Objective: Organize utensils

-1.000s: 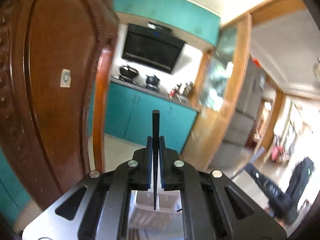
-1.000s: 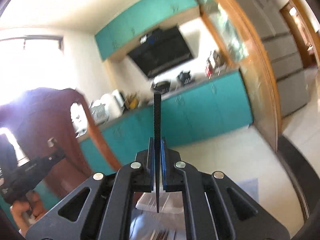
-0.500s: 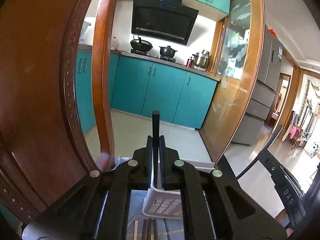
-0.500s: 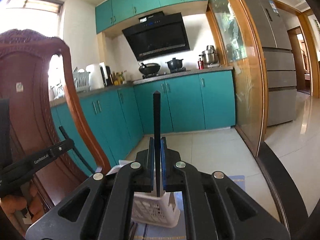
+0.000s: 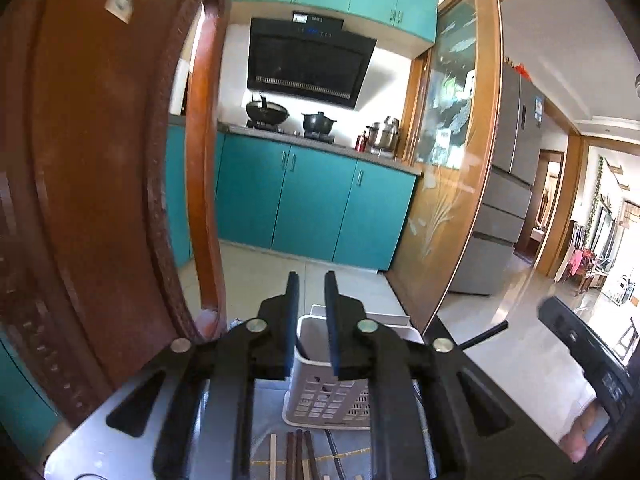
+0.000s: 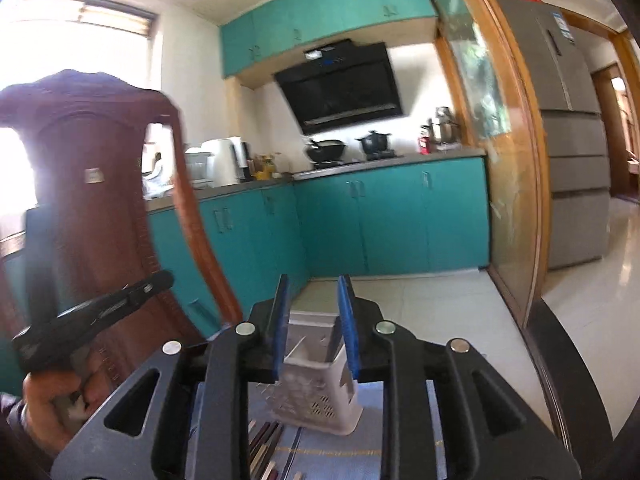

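The white perforated plastic utensil basket [image 5: 328, 396] stands low in the centre of the left wrist frame, on a blue cloth-covered counter [image 5: 268, 412], seen between the fingers of the left claw [image 5: 311, 292], which is released with a clear gap and nothing in it. Several wooden chopsticks, pale and dark brown [image 5: 296, 456], lie flat at the bottom edge, just in front of the basket. In the right wrist frame the basket [image 6: 320, 396] sits low centre behind the right claw [image 6: 313, 296], likewise spread apart and holding nothing. A carved reddish-brown wooden chair back [image 5: 100, 180] fills the left side.
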`<action>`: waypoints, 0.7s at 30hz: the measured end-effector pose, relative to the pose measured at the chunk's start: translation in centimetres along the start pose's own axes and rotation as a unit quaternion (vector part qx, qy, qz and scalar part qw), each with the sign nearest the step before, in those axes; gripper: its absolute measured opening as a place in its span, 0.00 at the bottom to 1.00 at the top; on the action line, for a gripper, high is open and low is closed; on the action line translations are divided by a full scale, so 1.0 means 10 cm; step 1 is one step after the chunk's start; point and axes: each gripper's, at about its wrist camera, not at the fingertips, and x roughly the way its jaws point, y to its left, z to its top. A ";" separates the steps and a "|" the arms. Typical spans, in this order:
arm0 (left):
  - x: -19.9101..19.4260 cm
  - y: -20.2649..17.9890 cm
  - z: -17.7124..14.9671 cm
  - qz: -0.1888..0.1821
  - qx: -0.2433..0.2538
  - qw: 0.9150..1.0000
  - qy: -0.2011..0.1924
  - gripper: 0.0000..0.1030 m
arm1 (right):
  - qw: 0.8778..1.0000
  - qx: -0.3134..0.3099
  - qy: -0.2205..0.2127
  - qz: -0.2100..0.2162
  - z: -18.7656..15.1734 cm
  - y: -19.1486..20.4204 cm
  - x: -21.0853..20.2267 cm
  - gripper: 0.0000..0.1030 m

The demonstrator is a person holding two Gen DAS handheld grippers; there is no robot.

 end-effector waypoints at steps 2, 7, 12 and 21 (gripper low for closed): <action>-0.10 0.04 -0.05 0.004 0.001 1.000 0.000 0.15 | 0.998 -0.024 0.049 0.001 -0.21 0.10 0.02 0.24; -0.03 0.08 -0.22 0.029 0.023 0.998 0.048 0.17 | 0.942 -0.009 0.337 0.012 -1.16 0.20 0.78 0.24; 0.24 0.14 -0.46 0.030 0.024 0.989 0.146 0.21 | 0.900 -0.003 0.436 0.002 -1.60 0.27 1.08 0.24; 0.48 0.15 -0.84 0.058 0.058 0.965 0.249 0.24 | 0.900 -0.014 0.436 -0.020 -1.67 0.31 1.20 0.09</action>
